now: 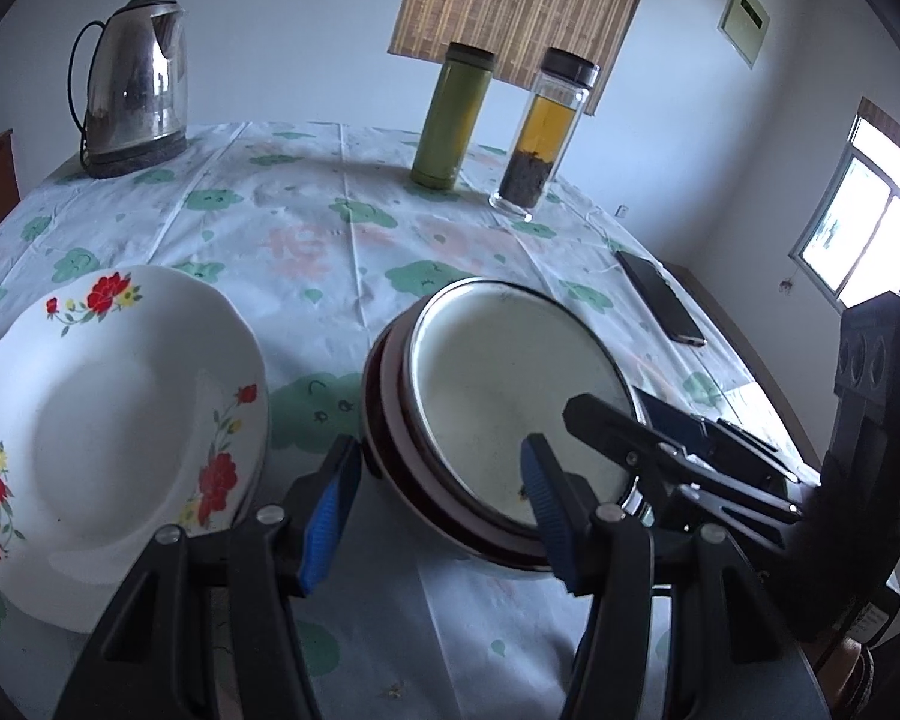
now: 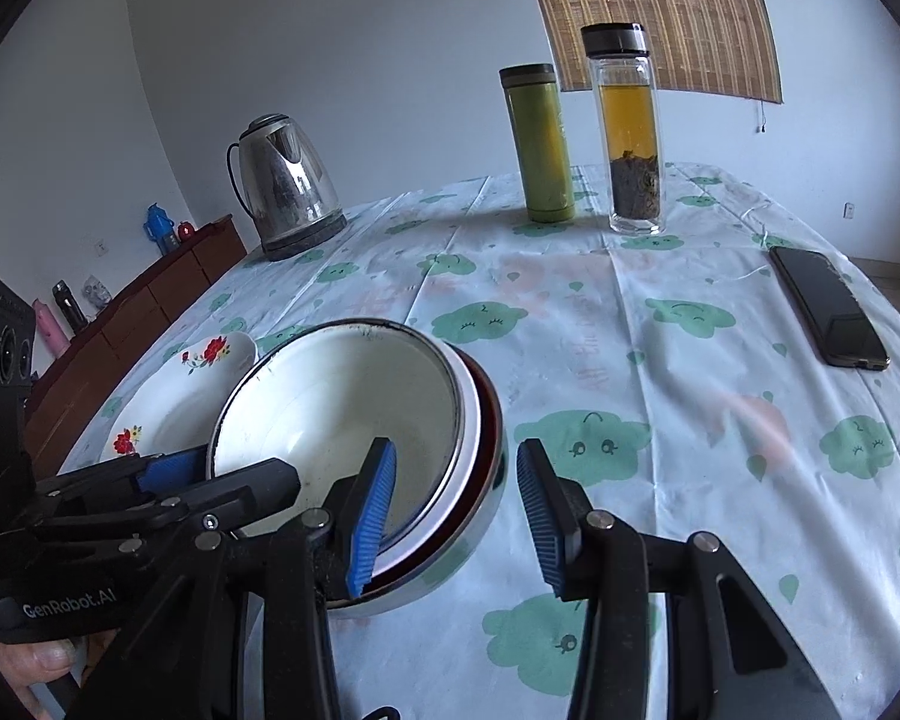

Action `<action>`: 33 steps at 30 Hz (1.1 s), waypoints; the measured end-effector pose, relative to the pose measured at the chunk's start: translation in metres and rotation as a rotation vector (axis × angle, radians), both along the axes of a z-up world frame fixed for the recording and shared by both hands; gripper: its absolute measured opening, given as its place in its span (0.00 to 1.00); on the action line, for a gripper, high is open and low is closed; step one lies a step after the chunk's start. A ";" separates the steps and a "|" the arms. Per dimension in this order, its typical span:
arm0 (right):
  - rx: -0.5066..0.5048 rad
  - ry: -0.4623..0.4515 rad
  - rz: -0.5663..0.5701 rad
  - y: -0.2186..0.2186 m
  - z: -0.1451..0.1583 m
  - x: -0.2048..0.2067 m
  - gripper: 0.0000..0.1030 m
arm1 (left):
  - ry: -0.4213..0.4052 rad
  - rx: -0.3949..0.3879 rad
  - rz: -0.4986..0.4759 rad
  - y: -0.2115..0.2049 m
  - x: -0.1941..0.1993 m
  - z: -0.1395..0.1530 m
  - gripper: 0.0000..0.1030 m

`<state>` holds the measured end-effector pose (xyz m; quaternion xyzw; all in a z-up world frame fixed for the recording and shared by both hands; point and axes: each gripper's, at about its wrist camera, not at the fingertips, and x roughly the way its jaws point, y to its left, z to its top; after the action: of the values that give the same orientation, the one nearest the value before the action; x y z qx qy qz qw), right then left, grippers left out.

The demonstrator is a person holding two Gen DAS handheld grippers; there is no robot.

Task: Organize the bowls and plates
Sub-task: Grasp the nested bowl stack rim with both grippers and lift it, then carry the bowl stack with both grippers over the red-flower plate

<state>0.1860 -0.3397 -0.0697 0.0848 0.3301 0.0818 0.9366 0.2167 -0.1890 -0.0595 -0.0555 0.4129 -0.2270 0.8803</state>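
- The stack of bowls (image 2: 354, 420) sits tilted, its open mouth leaning toward the flowered plate and the near edge of the tabletop rather than straight up; being round, it has no long axis.
- The top bowl is white inside with a thin dark metal rim and small specks on its wall; under it show a white band, a dark red band and a shiny metal outer shell.
- The stack is in the near middle of the tabletop (image 2: 720, 480), which is covered by a pale cloth with green clouds.
- The flowered plate (image 1: 108, 414) lies just beside the stack, toward the side edge where the kettle (image 1: 135, 84) stands in the far corner; it is white, shallow, with red flowers on the rim.
- The left gripper (image 1: 438, 516) straddles the stack's near wall, one blue pad inside, one outside, not visibly pressing: released.
- The right gripper (image 2: 456, 516) straddles the opposite wall the same way, a gap showing at its outer pad: released.
- A green flask (image 2: 540, 144), a glass tea bottle (image 2: 627, 132) and a phone (image 2: 828, 306) stand farther away.
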 end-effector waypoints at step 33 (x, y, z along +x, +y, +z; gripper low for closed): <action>0.021 0.012 -0.023 0.012 0.027 -0.001 0.22 | -0.048 -0.038 0.092 0.016 -0.007 0.021 0.53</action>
<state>0.1854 -0.3280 -0.0431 0.0989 0.3338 0.0741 0.9345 0.2096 -0.1731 -0.0387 -0.0856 0.3845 -0.1951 0.8982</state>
